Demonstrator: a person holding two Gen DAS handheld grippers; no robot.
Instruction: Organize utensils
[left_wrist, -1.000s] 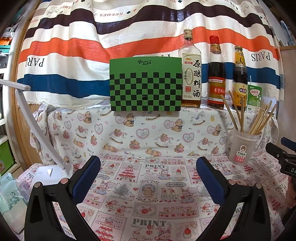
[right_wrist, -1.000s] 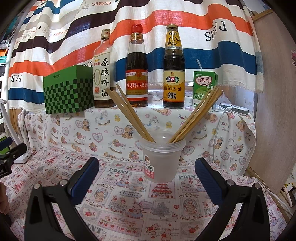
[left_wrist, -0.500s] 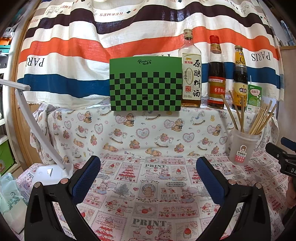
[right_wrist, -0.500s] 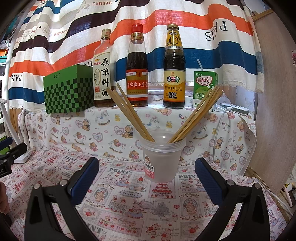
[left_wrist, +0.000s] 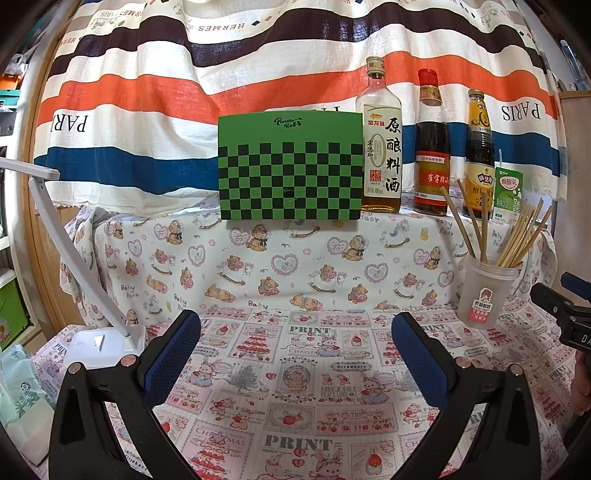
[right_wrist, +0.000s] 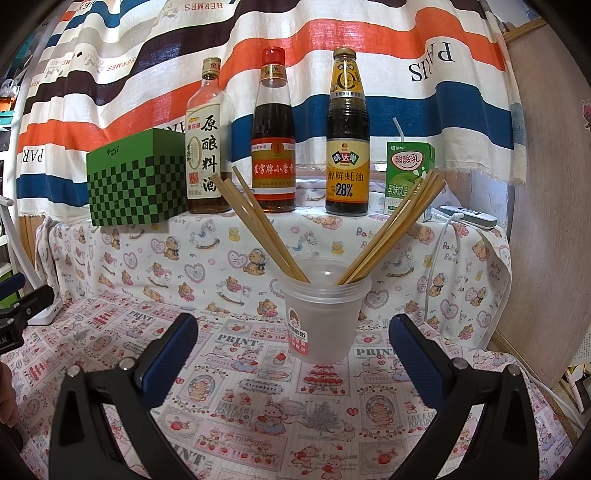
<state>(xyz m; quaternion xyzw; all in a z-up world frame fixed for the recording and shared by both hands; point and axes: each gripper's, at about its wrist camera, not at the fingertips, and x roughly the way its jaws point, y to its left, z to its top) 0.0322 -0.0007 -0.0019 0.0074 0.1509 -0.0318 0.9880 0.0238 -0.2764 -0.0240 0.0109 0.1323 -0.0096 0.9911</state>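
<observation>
We hold our left gripper (left_wrist: 295, 345) and right gripper (right_wrist: 293, 347) wide apart, empty; the frosted plastic cup (right_wrist: 325, 317) of wooden chopsticks (right_wrist: 266, 225) stands before 3 sauce bottles (right_wrist: 274, 133), near a green checkered box (right_wrist: 136, 182).

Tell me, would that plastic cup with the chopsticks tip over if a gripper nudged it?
Probably. The cup looks thin and translucent, so likely light. The chopsticks lean far beyond its rim in two splayed bunches, putting weight high. A push near the rim would likely tip it; one near the base may just slide it.
</observation>
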